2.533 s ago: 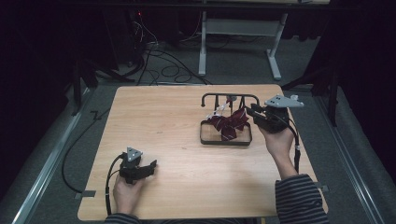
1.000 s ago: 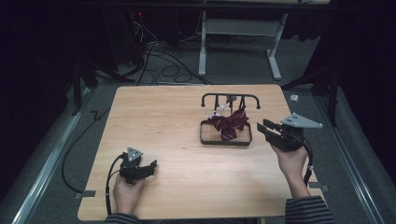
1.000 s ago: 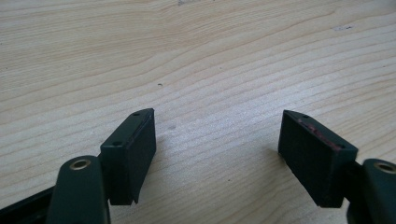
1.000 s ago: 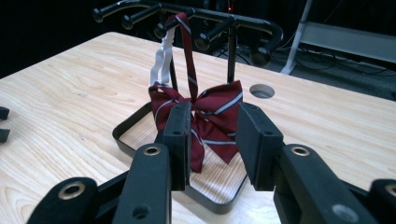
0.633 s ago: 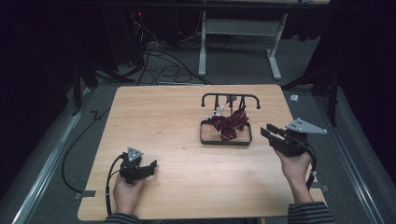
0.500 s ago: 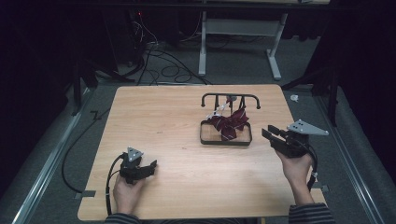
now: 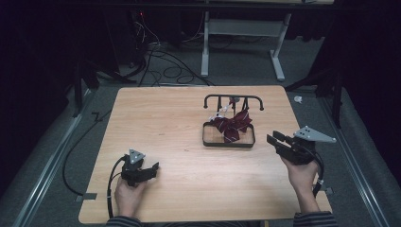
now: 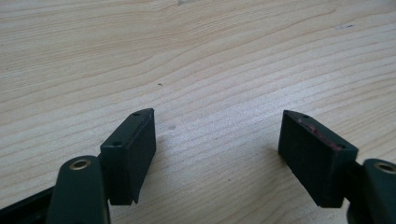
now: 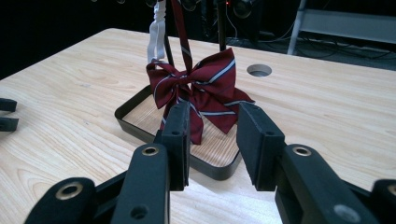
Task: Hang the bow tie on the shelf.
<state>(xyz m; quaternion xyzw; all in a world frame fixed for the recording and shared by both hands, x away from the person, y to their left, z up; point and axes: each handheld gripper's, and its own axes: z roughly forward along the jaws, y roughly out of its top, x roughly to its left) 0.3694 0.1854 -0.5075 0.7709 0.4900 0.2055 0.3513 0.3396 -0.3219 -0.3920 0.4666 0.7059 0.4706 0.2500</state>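
Nearest the person, the left gripper (image 7: 152, 169) rests on the counter (image 7: 165, 123) well away from the tray (image 7: 206, 140), fingers apart on nothing, probably parked. The right gripper (image 7: 273, 139) sits just beside the tray, fingers apart and empty, aimed at the bow tie (image 9: 198, 88). It hangs from the rack (image 7: 234, 98) over the tray, seemingly by its strap.

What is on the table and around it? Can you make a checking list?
Surface: wooden table, bare wood, with a round hole.
Job's things: striped bow tie hanging from a black rack over its tray.
Clutter: nothing seen.
Grippers: left claw open, low over the wood; right claw open, apart from the bow tie.
Cables: loose ones on the floor.
Surroundings: dark room, white table frame.
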